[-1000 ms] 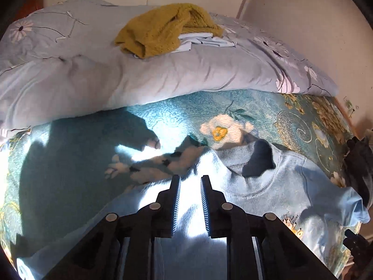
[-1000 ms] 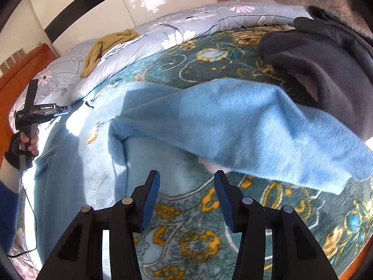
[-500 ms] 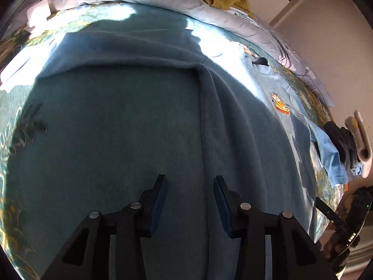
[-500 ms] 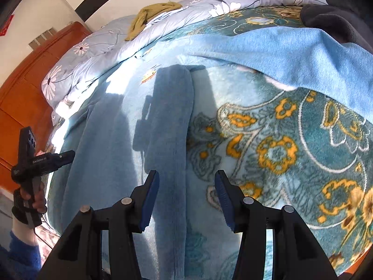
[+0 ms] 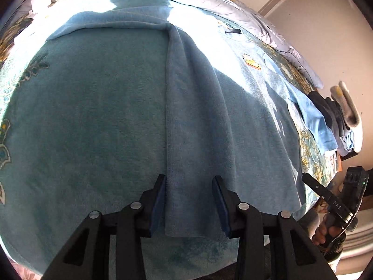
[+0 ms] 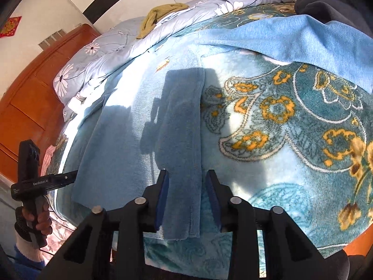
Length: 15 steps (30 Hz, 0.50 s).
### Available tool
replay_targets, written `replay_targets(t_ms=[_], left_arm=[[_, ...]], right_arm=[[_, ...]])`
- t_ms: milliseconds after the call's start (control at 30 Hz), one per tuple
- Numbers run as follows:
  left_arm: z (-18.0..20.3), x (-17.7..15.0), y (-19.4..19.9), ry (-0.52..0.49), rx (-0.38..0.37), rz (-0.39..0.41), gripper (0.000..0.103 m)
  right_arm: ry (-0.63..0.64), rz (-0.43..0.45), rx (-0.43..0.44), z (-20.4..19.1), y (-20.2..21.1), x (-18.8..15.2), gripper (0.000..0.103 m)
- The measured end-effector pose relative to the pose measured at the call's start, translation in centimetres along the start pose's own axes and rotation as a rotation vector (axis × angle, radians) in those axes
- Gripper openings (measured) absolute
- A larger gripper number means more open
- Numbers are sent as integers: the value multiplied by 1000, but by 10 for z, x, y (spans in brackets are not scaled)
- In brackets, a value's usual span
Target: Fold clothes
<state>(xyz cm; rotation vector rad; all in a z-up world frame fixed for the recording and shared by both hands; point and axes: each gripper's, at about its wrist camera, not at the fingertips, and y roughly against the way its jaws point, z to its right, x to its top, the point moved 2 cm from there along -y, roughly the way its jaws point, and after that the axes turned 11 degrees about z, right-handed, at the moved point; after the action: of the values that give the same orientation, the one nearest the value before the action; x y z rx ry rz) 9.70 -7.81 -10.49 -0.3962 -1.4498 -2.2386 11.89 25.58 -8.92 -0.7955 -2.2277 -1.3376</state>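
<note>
A light blue sweatshirt [image 5: 209,107] lies spread flat on the teal floral blanket, hem toward me. In the left wrist view my left gripper [image 5: 189,200] is open, its jaws either side of the shirt's left hem corner. In the right wrist view my right gripper [image 6: 186,196] is open, its jaws either side of the right hem corner of the same shirt [image 6: 144,121]. One blue sleeve [image 6: 291,39] stretches to the right across the blanket. Each gripper also shows in the other's view: the right one [image 5: 335,205], the left one [image 6: 32,184].
A teal blanket with yellow flowers [image 6: 291,121] covers the bed. A grey floral duvet [image 6: 121,44] lies at the back with a mustard garment [image 6: 160,14] on it. Dark and grey clothes [image 5: 335,116] are piled at the right edge. A wooden headboard [image 6: 35,88] stands on the left.
Both grippers have pulled back from the upper part of the shirt to its hem at the near bed edge. The left gripper has opened wider.
</note>
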Motion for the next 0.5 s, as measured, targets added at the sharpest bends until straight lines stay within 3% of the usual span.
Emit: replay_targets(t_ms=[33,100,167,333,500], left_arm=[[0,0,0,8,5,4,29],[-1,-1,1,24,16,11,9],[-4,0,7,50,28,32,5],[-4,2,42,45,46,123,4],[-20,-18,30,86,94,63,4]], right_arm=[[-2,0,4,0,0,-1,17],[-7,0,13,-1,0,-3,9],[-4,6,14,-2,2,-4,6],[50,76,-34,-1,25,8,3],[40,24,-57,8,13,-2,2]])
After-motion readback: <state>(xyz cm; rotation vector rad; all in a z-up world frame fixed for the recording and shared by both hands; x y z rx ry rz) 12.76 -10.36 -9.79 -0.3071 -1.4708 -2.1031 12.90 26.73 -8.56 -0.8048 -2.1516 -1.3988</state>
